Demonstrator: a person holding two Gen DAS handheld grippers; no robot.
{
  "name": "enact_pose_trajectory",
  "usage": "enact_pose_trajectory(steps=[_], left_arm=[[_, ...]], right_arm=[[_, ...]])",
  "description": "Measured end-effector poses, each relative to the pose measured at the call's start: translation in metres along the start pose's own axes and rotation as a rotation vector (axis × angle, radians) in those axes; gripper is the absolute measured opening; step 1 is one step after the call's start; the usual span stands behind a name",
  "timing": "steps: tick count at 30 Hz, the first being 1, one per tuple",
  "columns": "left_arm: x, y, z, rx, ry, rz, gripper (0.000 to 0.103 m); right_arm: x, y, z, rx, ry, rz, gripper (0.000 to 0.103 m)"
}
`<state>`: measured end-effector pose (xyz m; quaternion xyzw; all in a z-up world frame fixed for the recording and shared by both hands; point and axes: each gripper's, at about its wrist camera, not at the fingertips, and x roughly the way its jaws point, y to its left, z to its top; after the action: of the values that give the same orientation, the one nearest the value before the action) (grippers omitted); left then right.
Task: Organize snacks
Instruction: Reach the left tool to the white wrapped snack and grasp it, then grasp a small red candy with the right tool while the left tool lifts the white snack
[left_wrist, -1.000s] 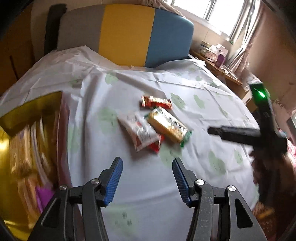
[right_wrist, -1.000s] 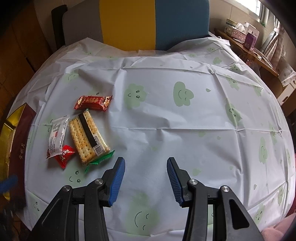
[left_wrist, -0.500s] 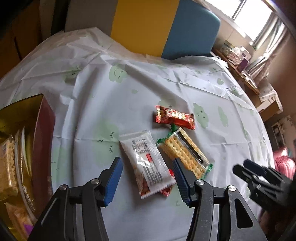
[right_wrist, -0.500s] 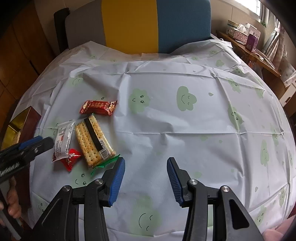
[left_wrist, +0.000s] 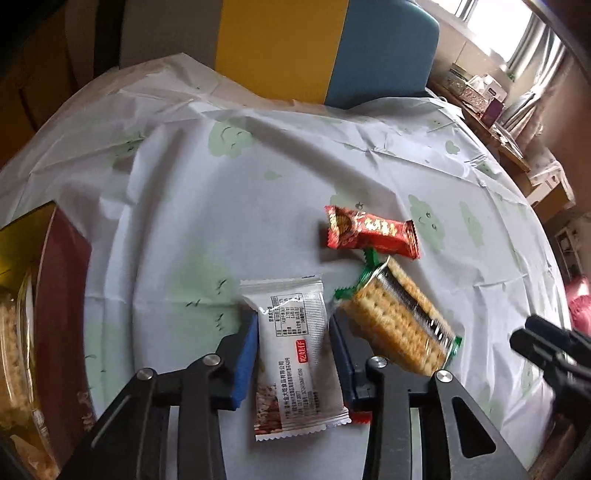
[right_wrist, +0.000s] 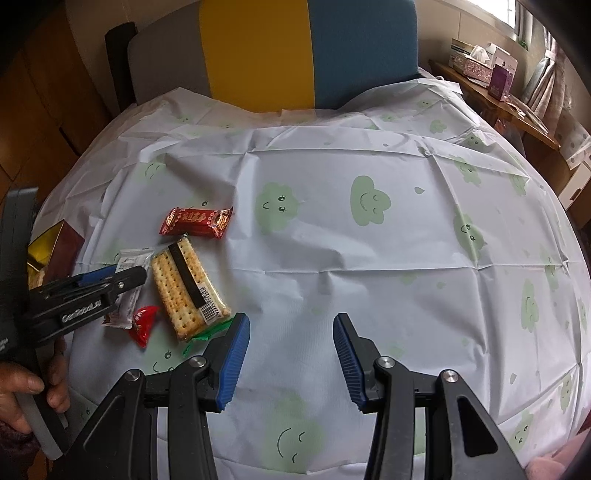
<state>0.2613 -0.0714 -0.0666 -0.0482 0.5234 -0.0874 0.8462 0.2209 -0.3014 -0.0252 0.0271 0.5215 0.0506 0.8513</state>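
Left gripper jaws just closing around glossy white sachet, seemingly gripped, right gripper gaping, empty

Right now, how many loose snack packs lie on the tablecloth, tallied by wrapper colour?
White wrapper: 1, the white pack between the left gripper fingers
Red wrapper: 2, the long red bar and the small red pack tucked under the white pack
Clear wrapper with green ends: 1, the cracker pack
Total: 4
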Motion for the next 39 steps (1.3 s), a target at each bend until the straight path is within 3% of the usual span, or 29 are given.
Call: enact_pose_trajectory(steps=[7, 14, 21, 27, 34, 39], left_arm=[[-0.024, 0.014, -0.03, 0.023, -0.022, 0.028, 0.038], [-0.04, -0.008, -0.08, 0.095, -0.053, 0.072, 0.038], [-0.062, -0.018, -0.142, 0.196, -0.146, 0.059, 0.038], [-0.069, -0.016, -0.169, 0.234, -0.219, 0.049, 0.038], [-0.072, -0.011, -0.176, 0.214, -0.253, 0.015, 0.038], [-0.073, -0.008, -0.177, 0.199, -0.259, -0.008, 0.038]], right_arm=[[0.002, 0.001, -0.001, -0.007, 0.009, -0.009, 0.048], [0.002, 0.004, -0.004, -0.03, 0.013, 0.016, 0.047], [-0.011, 0.024, -0.005, -0.092, -0.031, 0.197, 0.04], [-0.001, 0.051, -0.014, -0.143, 0.057, 0.329, 0.04], [0.024, 0.083, -0.015, -0.054, 0.16, 0.403, 0.04], [0.05, 0.094, -0.008, 0.1, 0.157, 0.33, 0.04]])
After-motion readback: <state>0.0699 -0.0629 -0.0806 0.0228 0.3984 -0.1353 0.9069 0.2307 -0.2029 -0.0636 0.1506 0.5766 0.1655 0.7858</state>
